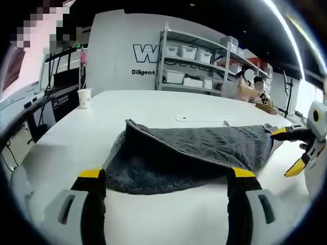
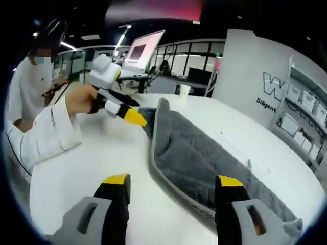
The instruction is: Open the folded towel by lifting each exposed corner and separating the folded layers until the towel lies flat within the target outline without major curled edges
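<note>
Centrally, the grey towel (image 1: 189, 153) lies folded on the white table (image 1: 127, 107), its upper layer bunched and raised along a curved hem. In the left gripper view my left gripper (image 1: 166, 178) hovers just short of the near edge, jaws spread wide with nothing between them; my right gripper (image 1: 294, 150) enters at the far end, yellow tips parted beside the towel's corner. In the right gripper view my right gripper (image 2: 171, 184) stands wide apart above the towel (image 2: 199, 153), empty, while my left gripper (image 2: 134, 116) points at the far hem. A paper cup (image 1: 84, 97) stands well apart, before a shelving rack (image 1: 204, 61).
</note>
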A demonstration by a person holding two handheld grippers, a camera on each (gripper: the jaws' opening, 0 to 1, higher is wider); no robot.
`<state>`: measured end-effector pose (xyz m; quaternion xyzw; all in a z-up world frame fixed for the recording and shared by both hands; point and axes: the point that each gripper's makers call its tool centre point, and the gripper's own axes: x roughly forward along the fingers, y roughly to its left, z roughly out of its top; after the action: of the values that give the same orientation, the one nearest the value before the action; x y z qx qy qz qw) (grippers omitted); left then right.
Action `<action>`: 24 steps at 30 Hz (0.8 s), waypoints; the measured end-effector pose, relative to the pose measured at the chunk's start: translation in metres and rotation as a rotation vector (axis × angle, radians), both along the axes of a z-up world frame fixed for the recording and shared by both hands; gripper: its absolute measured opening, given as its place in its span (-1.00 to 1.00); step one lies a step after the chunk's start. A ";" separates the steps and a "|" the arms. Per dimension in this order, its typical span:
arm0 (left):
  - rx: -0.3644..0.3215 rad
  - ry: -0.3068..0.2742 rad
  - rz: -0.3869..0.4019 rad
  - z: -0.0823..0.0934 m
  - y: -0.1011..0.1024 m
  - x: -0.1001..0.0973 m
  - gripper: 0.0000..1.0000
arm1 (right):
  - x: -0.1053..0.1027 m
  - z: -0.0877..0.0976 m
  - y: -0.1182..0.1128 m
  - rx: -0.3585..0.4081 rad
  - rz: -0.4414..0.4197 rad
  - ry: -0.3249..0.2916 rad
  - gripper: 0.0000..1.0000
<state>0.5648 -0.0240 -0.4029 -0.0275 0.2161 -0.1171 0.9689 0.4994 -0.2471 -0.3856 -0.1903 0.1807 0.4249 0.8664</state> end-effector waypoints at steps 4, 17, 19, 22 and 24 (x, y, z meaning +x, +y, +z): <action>-0.012 -0.009 -0.024 0.001 -0.009 0.001 0.96 | 0.000 -0.002 -0.015 0.017 -0.039 0.001 0.73; -0.052 -0.063 -0.061 0.014 -0.030 0.005 0.77 | -0.003 -0.016 -0.031 0.025 -0.076 0.021 0.98; -0.054 -0.078 -0.059 0.016 -0.032 0.006 0.66 | -0.004 -0.016 -0.033 0.018 -0.082 0.007 0.98; -0.115 -0.130 -0.068 0.024 -0.043 0.010 0.51 | -0.006 -0.016 -0.035 0.032 -0.088 0.000 0.98; -0.159 -0.131 -0.065 0.024 -0.046 0.012 0.49 | -0.006 -0.017 -0.036 0.031 -0.093 0.000 0.98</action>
<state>0.5766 -0.0700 -0.3791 -0.0897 0.1431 -0.1670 0.9714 0.4937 -0.2832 -0.4024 -0.1681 0.1827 0.3870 0.8880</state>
